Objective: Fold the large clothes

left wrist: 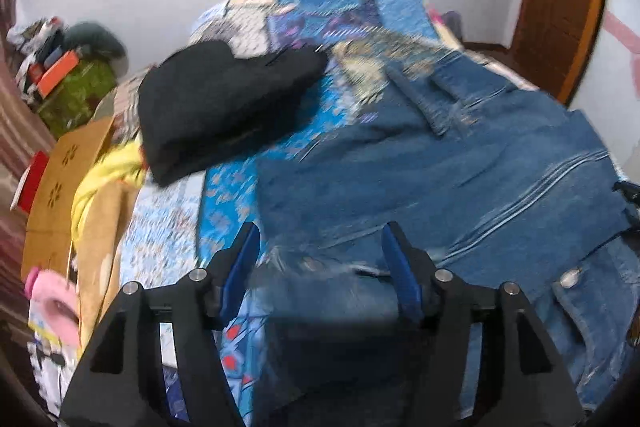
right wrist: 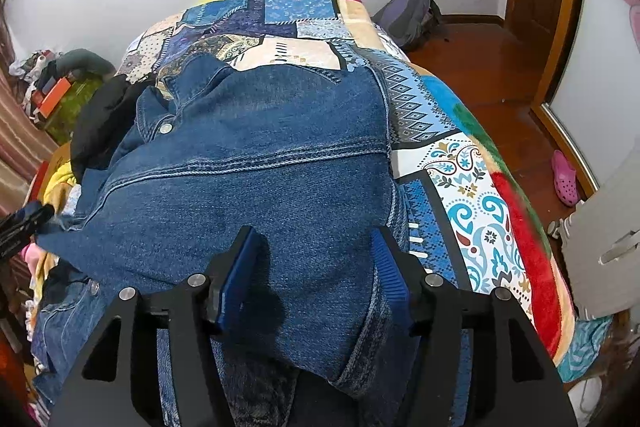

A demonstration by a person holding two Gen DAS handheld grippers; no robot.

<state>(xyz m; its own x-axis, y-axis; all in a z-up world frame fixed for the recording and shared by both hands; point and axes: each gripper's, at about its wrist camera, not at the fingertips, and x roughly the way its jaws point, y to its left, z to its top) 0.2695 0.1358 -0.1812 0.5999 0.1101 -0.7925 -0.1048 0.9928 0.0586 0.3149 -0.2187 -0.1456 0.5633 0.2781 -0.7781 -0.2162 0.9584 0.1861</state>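
At the bottom centre of the left wrist view, the left gripper (left wrist: pixel 320 247) stands with its blue-padded fingers (left wrist: pixel 246 259) spread apart over the near edge of the denim jacket (left wrist: pixel 420 167); the cloth lies between and below them, and the pads do not press on it. The frame is blurred. The jacket spreads from the lower centre to the right of that view across a blue patterned bedspread (left wrist: pixel 224 195), and a folded black garment (left wrist: pixel 216 107) lies to its upper left. A yellow cloth (left wrist: pixel 100 183) hangs at the bed's left edge. In the right wrist view the right gripper (right wrist: pixel 316 251), bottom centre, also has its jaws parted, with denim bulging up between them; whether the pads touch it I cannot tell. At the left edge of that frame the other gripper's tip (right wrist: pixel 28 219) sits at the jacket's hem. A pink shoe (right wrist: pixel 564 179) lies on the wooden floor (right wrist: pixel 480 67) at the right.
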